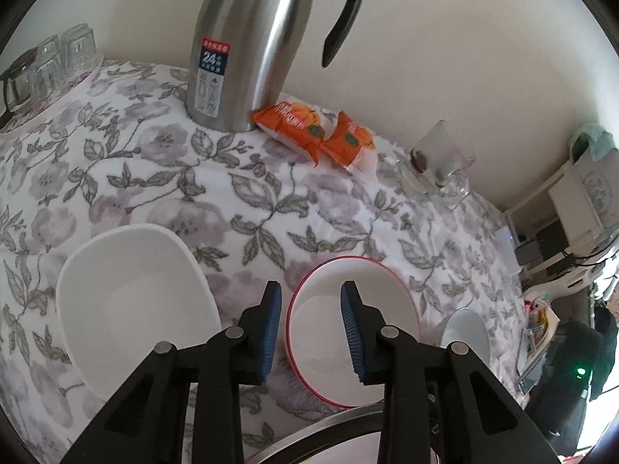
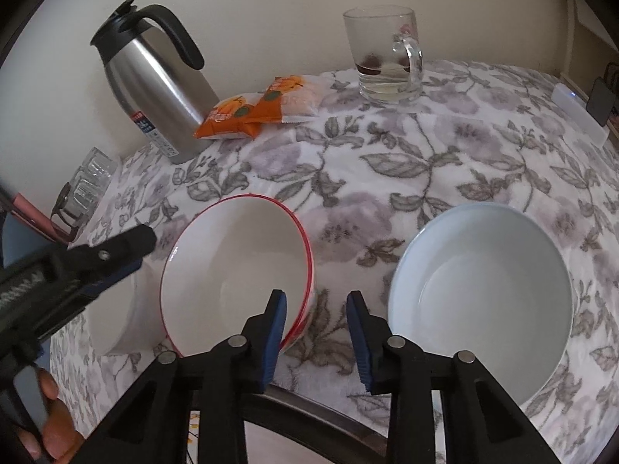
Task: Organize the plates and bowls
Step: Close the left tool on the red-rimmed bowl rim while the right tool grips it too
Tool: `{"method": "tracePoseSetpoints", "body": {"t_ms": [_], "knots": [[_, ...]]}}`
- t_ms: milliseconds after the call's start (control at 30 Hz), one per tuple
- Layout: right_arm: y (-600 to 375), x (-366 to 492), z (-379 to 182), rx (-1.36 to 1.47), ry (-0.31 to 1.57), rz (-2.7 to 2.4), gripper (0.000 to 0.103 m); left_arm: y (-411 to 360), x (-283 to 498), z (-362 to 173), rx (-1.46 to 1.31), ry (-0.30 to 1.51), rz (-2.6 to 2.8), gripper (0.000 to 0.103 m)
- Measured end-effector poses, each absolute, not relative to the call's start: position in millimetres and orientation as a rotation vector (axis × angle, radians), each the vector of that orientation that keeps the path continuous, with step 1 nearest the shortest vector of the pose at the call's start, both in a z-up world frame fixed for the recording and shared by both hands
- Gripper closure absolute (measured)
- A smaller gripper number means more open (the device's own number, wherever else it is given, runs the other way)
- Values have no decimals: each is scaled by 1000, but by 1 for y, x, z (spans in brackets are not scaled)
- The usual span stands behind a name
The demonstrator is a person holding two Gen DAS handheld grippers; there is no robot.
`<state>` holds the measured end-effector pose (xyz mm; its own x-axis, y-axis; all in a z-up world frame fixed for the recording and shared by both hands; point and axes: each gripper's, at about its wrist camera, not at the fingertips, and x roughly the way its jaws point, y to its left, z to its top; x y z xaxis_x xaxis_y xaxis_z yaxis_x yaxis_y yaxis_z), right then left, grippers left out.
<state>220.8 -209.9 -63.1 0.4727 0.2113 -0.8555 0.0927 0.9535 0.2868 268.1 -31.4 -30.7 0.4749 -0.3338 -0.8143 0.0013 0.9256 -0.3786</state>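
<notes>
Blue-padded fingers of the left gripper [image 1: 311, 332] fill the lower centre of the left wrist view, straddling the left wall of the red-rimmed bowl [image 1: 354, 332]: one finger outside, one inside. Whether the pads press the wall I cannot tell. Lower left of that frame: a white square bowl [image 1: 135, 309] on the floral-cloth desk [image 1: 271, 193].

Right wrist view: the right gripper [image 2: 317, 334] straddles the same bowl's right wall at lower centre, left finger inside the rim, right finger outside over the cloth; contact again unclear. The bowl sits tilted, its right side raised. Just right of it, a pale blue bowl [image 2: 479, 297], apart from the fingers.

Far side, upper left: steel thermos jug [image 2: 154, 89], orange snack packets [image 2: 259, 108] beside it. Upper centre: glass mug [image 2: 383, 54].
</notes>
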Motion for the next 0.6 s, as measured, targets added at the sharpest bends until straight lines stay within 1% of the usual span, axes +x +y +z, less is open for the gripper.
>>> {"method": "tracePoseSetpoints", "body": {"t_ms": [133,233,400,433,467,600], "knots": [[-211,221,-64,314,1080,77,69,-39,268,-33,-357,1070,-253,70],[-212,220,-64,320,1081,76,72,-44,268,-40,-332,1095,-230,71],[-212,220,-65,321,1080,77,72,-40,269,-47,-319,1108,-193,72],[-212,220,-65,323,1080,78,72,-40,269,-48,-313,1112,-188,74],[-212,220,-65,324,1080,78,72,-40,270,-50,-309,1119,-185,79],[-212,221,-65,326,1079,81,72,-42,270,-55,-301,1130,-176,87]]}}
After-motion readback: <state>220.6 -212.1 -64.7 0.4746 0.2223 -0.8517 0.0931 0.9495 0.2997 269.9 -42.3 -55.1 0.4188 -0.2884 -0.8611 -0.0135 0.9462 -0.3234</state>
